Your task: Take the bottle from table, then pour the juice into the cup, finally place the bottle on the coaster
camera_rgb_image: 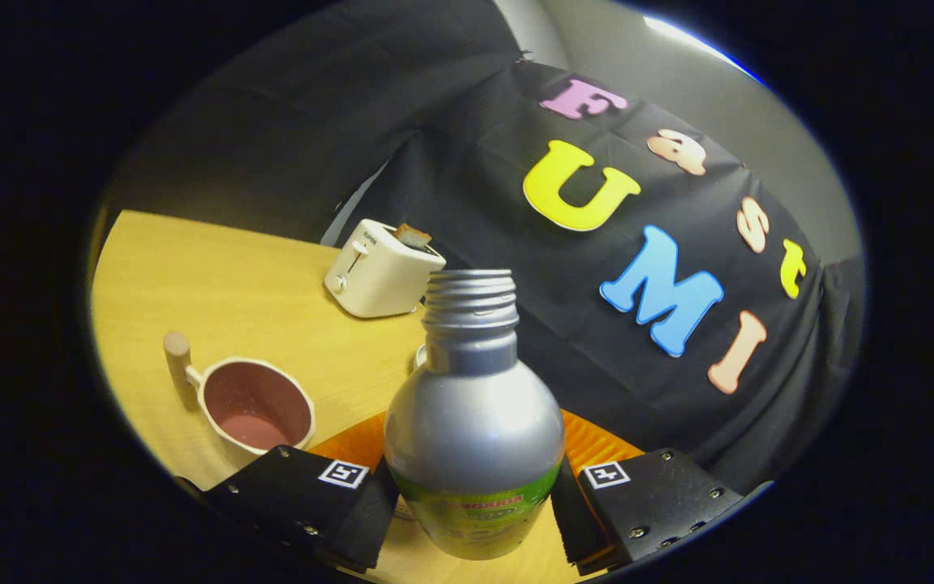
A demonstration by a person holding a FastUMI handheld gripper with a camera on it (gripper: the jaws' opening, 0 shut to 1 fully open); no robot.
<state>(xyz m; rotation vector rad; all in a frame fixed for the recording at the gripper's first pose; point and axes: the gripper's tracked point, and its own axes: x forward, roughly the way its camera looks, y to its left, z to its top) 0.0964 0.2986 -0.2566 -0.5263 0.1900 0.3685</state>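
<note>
I am gripping a silver bottle (473, 422) with a green, red-lettered label between my tongs (473, 507). An orange ribbed coaster (597, 448) is showing behind it; a pink-lined cream cup (254, 403) and cream toaster (380, 278) are sitting beyond on the yellow wooden table (232, 284).

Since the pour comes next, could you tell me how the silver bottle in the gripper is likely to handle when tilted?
The bottle looks like rigid metal, so it should not crush between the fingers. Its smooth, rounded body may slip or swivel in the gripper. The threaded neck has no cap, so liquid could spill early.
</note>
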